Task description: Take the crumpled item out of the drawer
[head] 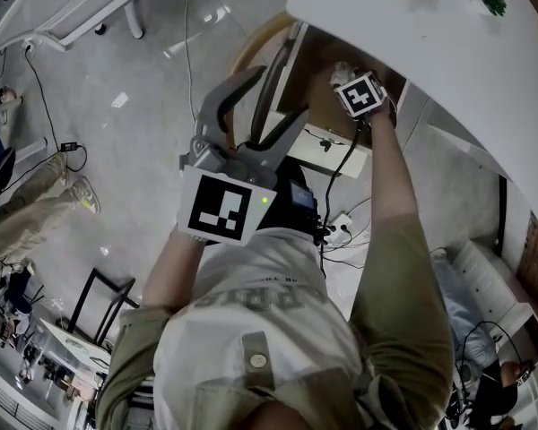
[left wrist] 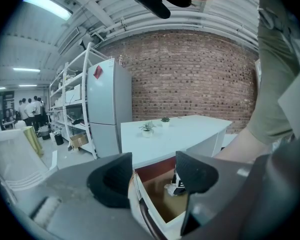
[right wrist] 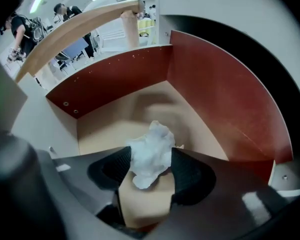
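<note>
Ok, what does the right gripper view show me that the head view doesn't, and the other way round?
Only the right gripper view: the grip itself, with the crumpled paper between the right claw's jaws, which touch it on both sides, over the tan floor of the drawer. Only the head view: the left claw, held open and empty outside the drawer, and the white table above it. Both: the open drawer with the right claw reaching inside.

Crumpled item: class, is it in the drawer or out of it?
In. The crumpled item sits inside the drawer, its red walls around it, pinched by the right claw.
</note>
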Demonstrator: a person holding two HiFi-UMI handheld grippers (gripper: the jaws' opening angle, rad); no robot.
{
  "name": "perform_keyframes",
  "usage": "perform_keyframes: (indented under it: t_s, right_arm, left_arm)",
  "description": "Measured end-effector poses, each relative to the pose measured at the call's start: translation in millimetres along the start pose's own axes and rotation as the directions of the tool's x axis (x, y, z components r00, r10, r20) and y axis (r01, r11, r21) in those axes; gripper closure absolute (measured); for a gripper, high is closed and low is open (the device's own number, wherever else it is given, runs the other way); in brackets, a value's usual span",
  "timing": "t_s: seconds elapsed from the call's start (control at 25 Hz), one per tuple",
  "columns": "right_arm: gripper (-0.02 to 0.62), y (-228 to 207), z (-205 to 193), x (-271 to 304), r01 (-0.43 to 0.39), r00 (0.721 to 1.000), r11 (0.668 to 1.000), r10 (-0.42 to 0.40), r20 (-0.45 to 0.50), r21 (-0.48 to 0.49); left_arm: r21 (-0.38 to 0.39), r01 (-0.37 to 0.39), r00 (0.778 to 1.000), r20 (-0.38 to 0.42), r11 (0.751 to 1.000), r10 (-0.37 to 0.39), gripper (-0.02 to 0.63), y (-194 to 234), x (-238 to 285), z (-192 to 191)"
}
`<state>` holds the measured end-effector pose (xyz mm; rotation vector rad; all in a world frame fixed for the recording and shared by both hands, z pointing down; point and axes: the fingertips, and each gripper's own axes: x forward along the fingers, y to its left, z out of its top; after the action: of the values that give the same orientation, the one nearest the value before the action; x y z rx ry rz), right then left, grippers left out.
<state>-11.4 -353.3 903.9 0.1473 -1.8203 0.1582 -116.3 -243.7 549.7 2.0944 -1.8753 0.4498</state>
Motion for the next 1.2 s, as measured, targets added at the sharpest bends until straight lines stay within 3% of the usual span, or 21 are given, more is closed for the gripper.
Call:
perform_keyframes:
  t_s: [0.12, 0.32, 0.64, 1.08, 1.2]
  right_arm:
    - [0.448, 3, -1, -2, -0.016, 1.000, 1.000, 0.015, -0.006, -0.014]
    - [0.501, 3, -6, -4, -0.031, 0.999, 0.999, 0.031, -0.011, 0.019]
    - [0.512, 2, -5, -38, -0.058, 0.998, 0.996, 0.056, 0.042, 0.070]
    - [0.512, 22, 22, -158, -0.052, 0.974, 0.993, 0.027, 0.227, 0.106]
    - [0.512, 32, 22, -191, -0.055, 0.965, 0.989, 0.017, 0.263, 0.140]
  left_arm:
    - [0.002, 0.001, 1.000, -0.001, 1.000, -0.001, 0.320, -1, 0, -2]
    - [0.002, 0.006, 1.000, -0.002, 1.000, -0.006, 0.319, -3, 1, -4]
    - [-0.005, 0.012, 1.000, 0.003, 1.000, -0.012, 0.320, -7, -4, 5]
    - [-0.015, 0.027, 0.999, 0.038, 1.000, -0.026, 0.319, -9, -37, 56]
    - [0.022, 0.030, 0.998, 0.051, 0.999, -0.031, 0.321, -9, -50, 76]
